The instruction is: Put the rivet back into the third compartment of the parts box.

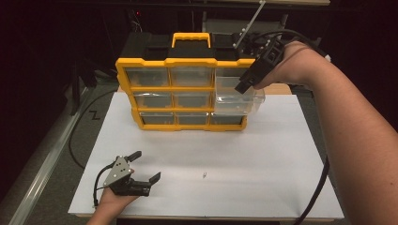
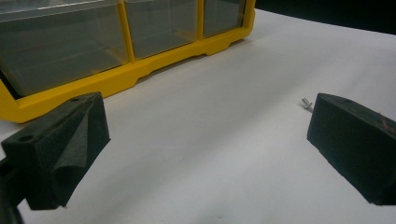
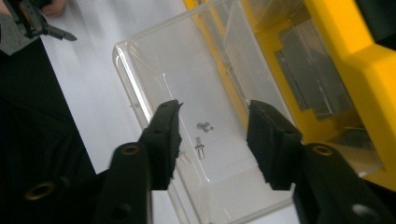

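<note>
A yellow and black organizer [image 1: 155, 62] with clear drawers stands at the back of a white board [image 1: 263, 154]. Its middle right drawer [image 1: 253, 104] is pulled out. My right gripper [image 1: 243, 86] hangs over that drawer, pointing down into it. In the right gripper view the right gripper [image 3: 214, 112] is open with nothing between its pads, and two small screws [image 3: 203, 126] lie on the drawer's [image 3: 154, 60] floor below. My left gripper [image 1: 148, 165] rests open at the board's front left. One small screw [image 1: 204, 176] lies on the board to its right, seen beside the left gripper's [image 2: 205, 121] jaw as the screw [image 2: 306, 103].
The organizer's bottom row [image 2: 70, 46] of shut clear drawers faces the left gripper. Black cables [image 1: 319, 187] trail from both grippers off the board's edges. Dark floor and a metal rail [image 1: 42, 159] border the board on the left.
</note>
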Action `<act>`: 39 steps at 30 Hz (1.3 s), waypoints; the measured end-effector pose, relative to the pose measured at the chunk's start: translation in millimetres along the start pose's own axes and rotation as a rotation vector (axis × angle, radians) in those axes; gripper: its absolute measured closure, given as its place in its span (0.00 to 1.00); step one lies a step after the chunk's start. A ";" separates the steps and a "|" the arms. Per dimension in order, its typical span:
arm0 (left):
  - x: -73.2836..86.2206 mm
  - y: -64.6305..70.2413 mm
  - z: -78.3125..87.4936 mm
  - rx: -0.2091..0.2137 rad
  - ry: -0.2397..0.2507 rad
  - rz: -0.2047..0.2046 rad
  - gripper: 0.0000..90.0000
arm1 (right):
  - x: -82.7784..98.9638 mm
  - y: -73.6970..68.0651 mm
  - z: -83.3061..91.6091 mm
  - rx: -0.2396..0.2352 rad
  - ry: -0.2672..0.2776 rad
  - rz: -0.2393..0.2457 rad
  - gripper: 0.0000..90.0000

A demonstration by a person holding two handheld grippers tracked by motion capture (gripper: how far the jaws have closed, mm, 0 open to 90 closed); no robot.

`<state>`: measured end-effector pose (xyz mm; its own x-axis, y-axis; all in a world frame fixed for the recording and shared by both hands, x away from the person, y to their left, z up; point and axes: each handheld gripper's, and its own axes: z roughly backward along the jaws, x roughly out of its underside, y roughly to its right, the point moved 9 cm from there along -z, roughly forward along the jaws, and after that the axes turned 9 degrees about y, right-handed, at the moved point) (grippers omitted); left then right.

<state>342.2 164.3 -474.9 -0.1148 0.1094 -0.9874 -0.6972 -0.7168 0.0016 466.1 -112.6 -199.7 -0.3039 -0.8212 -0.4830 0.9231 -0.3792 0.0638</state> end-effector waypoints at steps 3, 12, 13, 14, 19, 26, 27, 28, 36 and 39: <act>0.9 0.2 -0.5 0.003 -0.006 0.002 0.00 | 3.6 -3.8 6.8 -0.001 0.006 -0.009 0.57; 0.9 0.7 -0.9 0.004 -0.006 -0.001 0.00 | 29.0 -24.8 19.8 -0.009 -0.018 -0.011 0.55; 0.8 0.9 -0.9 0.004 -0.006 -0.001 0.00 | 31.9 -28.3 21.0 -0.014 -0.019 -0.013 0.55; 0.8 0.9 -0.9 0.004 -0.006 -0.003 0.00 | 34.9 -30.8 22.7 -0.011 -0.027 -0.009 0.55; 0.9 0.6 -0.8 0.002 -0.007 0.000 0.00 | 48.7 -46.2 29.0 -0.011 -0.018 -0.005 0.54; 1.8 1.1 -1.1 0.005 -0.013 -0.004 0.00 | 67.6 -62.0 25.1 -0.022 -0.012 -0.003 0.52; 1.9 1.1 -1.4 0.006 -0.013 -0.003 0.00 | 69.5 -63.4 23.4 -0.022 -0.011 -0.001 0.51; 2.0 1.3 -1.6 0.006 -0.014 -0.003 0.00 | 72.0 -65.0 21.2 -0.022 -0.014 0.003 0.50; 3.9 3.8 -4.6 0.015 -0.023 -0.005 0.00 | 93.2 -74.0 -14.2 -0.044 -0.011 -0.006 0.43; 3.7 4.1 -4.6 0.010 -0.023 -0.006 0.00 | 102.5 -74.8 -29.5 -0.050 -0.012 0.001 0.41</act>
<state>342.2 158.6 -479.3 -0.1263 0.1296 -0.9835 -0.7052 -0.7090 -0.0029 372.8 -155.8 -279.7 -0.3054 -0.8268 -0.4724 0.9340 -0.3566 0.0204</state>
